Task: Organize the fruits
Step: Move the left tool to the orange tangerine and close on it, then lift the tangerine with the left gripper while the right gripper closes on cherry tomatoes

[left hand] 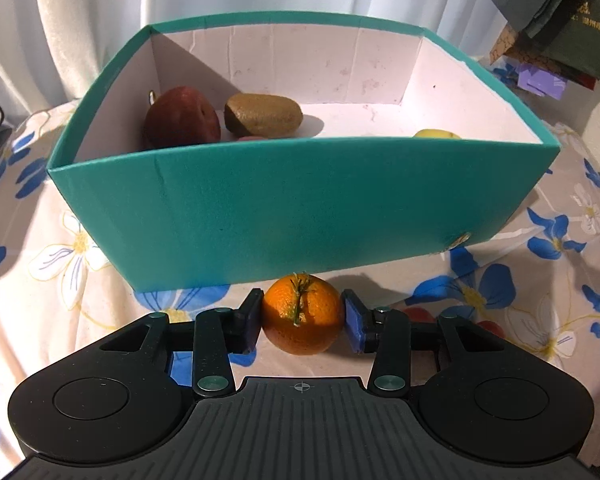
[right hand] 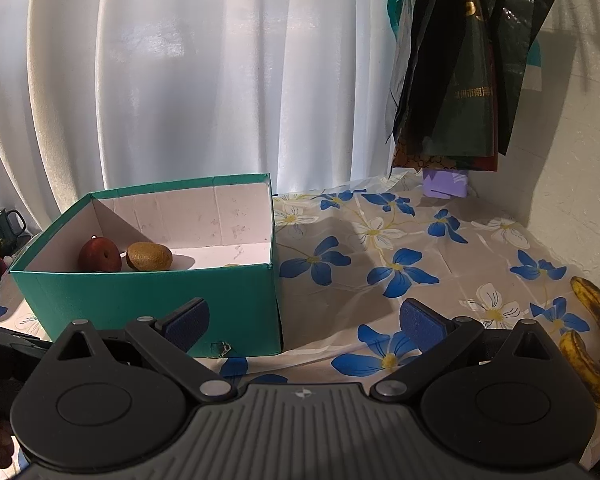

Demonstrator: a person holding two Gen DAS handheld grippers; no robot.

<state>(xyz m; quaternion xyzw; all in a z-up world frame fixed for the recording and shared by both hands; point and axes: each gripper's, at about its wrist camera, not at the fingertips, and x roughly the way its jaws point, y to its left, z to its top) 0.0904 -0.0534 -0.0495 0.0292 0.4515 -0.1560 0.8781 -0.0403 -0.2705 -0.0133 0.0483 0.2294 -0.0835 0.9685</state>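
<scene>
A teal box (left hand: 300, 216) with a white inside stands on the flowered tablecloth. In it lie a dark red fruit (left hand: 182, 118), a brown kiwi (left hand: 264, 115) and a yellow fruit (left hand: 436, 134) mostly hidden by the front wall. My left gripper (left hand: 303, 318) is shut on an orange (left hand: 303, 314) with a green stem, just in front of the box. My right gripper (right hand: 304, 324) is open and empty, to the right of the box (right hand: 152, 308). Two spotted bananas (right hand: 592, 344) lie at the far right. The red fruit (right hand: 99, 256) and the kiwi (right hand: 149, 257) show here too.
White curtains hang behind the table. Dark bags (right hand: 460, 68) hang at the back right above a purple item (right hand: 446, 184). A dark mug (right hand: 4, 226) stands at the far left. A white wall runs along the right.
</scene>
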